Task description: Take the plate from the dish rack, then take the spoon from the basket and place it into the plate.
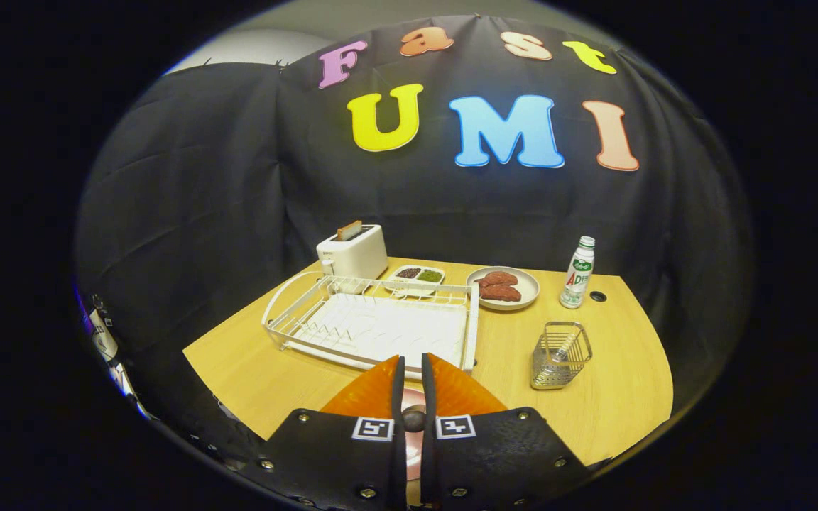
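Observation:
My gripper (412, 372) is over the near edge of the wooden table (615, 397), its fingers drawn close together. A pink plate (412, 443) shows as a thin strip in the narrow gap between them, gripped by its rim. The rest of the plate is hidden under the fingers. Just beyond the fingertips lies the white wire dish rack (373, 323), with nothing standing in it. To the right of the fingers stands a small metal wire basket (559, 355) with a pale spoon (563, 349) faintly visible inside.
At the back of the table stand a white toaster (353, 253) with a slice in it, a small divided dish (417, 276), a plate of meat (503, 287) and a white bottle (578, 273). Bare tabletop lies right of the rack, around the basket.

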Motion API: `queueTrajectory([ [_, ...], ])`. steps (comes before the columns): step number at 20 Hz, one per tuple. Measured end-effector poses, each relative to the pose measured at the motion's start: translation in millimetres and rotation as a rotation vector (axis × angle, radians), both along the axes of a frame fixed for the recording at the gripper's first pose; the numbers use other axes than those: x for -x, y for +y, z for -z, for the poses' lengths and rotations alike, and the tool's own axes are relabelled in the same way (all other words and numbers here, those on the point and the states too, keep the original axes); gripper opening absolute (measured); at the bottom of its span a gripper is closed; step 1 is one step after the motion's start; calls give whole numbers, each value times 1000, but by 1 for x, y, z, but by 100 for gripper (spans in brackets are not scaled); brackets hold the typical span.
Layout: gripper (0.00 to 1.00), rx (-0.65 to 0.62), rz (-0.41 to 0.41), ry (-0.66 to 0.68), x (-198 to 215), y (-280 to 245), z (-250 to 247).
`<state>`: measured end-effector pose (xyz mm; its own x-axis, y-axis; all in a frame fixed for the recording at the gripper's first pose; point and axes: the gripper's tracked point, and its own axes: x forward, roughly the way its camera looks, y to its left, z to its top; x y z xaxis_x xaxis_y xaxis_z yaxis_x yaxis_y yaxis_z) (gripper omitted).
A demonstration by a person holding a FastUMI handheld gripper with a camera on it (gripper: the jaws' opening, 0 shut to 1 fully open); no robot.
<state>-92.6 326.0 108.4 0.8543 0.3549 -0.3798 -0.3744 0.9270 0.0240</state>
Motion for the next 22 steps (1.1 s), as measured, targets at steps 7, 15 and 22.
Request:
queueTrajectory([
  [7,8,42,-72,73,-4,43,33],
  [15,8,62,-130,144,-18,80,59],
  [22,19,69,-127,122,-25,73,48],
])
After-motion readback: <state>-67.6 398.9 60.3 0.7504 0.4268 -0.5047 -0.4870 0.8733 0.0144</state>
